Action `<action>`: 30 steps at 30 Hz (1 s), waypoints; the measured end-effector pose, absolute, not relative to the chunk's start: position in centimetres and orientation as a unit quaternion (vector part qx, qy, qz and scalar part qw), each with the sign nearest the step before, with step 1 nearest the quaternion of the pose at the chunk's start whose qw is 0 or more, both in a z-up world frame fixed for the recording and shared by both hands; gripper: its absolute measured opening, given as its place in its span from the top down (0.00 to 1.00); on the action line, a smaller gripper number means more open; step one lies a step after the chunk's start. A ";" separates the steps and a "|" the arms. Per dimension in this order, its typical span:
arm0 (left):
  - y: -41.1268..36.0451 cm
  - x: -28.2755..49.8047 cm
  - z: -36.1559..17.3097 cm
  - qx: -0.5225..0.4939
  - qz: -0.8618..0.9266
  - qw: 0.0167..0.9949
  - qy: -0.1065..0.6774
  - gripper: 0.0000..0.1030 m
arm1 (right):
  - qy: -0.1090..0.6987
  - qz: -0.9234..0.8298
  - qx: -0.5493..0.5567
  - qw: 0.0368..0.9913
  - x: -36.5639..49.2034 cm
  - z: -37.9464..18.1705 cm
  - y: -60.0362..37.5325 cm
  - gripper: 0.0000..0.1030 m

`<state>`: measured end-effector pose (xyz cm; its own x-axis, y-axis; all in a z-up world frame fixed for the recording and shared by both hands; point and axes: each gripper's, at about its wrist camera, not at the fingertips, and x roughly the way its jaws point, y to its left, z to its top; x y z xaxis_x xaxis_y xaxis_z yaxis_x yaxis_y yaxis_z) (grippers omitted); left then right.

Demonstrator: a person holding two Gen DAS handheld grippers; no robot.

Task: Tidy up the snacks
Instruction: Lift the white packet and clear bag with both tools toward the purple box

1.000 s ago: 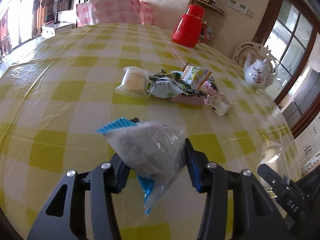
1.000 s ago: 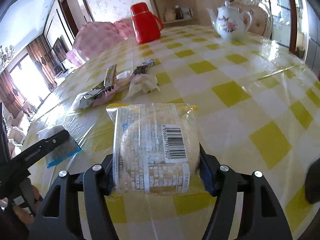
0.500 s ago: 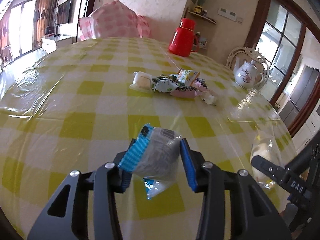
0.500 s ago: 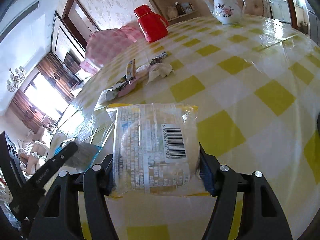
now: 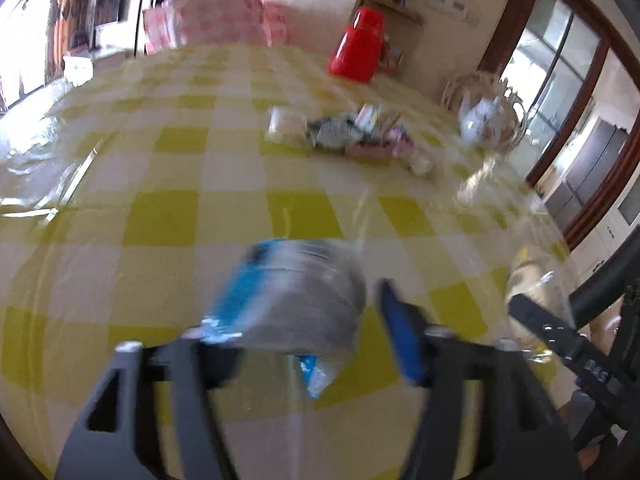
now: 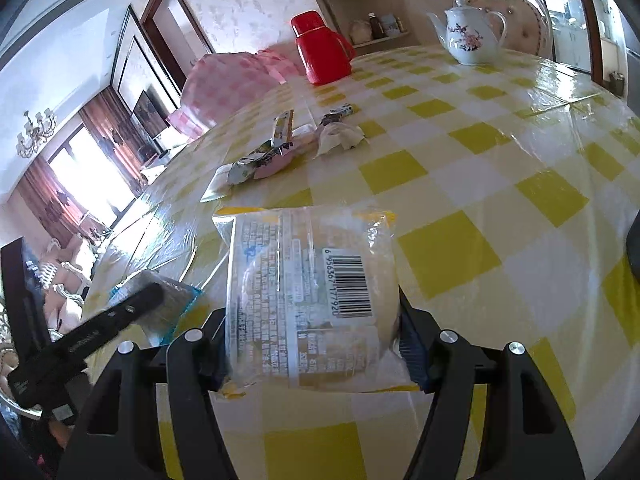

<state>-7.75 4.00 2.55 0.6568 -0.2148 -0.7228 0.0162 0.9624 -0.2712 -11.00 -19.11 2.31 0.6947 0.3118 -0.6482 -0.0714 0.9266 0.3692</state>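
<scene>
In the blurred left wrist view, a clear snack packet with a blue end point(image 5: 292, 300) lies between the fingers of my left gripper point(image 5: 308, 340). A gap shows between the packet and the right blue pad point(image 5: 400, 340), so the jaws stand open. In the right wrist view, my right gripper point(image 6: 312, 344) is shut on a clear-wrapped round bun with a barcode point(image 6: 312, 300), held above the table. A pile of snack packets point(image 5: 352, 140) lies mid-table and also shows in the right wrist view point(image 6: 280, 152). The left gripper's finger and the blue packet point(image 6: 160, 304) show at the lower left there.
The table wears a yellow-and-white checked cloth under clear plastic point(image 6: 480, 160). A red thermos point(image 5: 358, 50) and a white teapot point(image 5: 482, 122) stand at the far side. A pink checked cover point(image 5: 216, 16) sits at the far end. The right gripper's finger point(image 5: 560, 340) shows at lower right.
My left gripper's jaws have widened and a gap has opened beside the blue packet. Both grippers have drawn back toward the near table edge. The right still holds the bun.
</scene>
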 end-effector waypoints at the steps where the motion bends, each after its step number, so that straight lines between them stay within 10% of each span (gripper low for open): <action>1: 4.0 -7.3 2.0 -0.122 -0.053 0.900 0.415 0.21 | 0.376 0.106 0.159 0.907 -11.0 2.3 -19.1 0.38; 3: 3.8 -6.8 1.8 -0.121 -0.058 0.896 0.424 0.21 | 0.376 0.106 0.160 0.907 -10.9 2.3 -19.2 0.38; 5: 3.6 -6.5 1.8 -0.101 -0.054 0.900 0.421 0.46 | 0.375 0.107 0.161 0.906 -11.0 2.3 -19.2 0.38; 8: 4.0 -6.9 1.9 -0.106 -0.053 0.903 0.412 0.58 | 0.371 0.109 0.158 0.909 -11.2 2.4 -19.1 0.38; 30: 10.1 -21.5 7.5 0.014 0.027 0.933 0.359 0.58 | 0.383 0.245 0.075 0.888 -17.0 2.9 -8.4 0.38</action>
<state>-21.52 10.06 7.53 0.7412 0.0611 -0.6685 -0.0411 0.9981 0.0456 -17.03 -8.40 2.87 0.5872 0.4917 -0.6430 -0.3775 0.8690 0.3197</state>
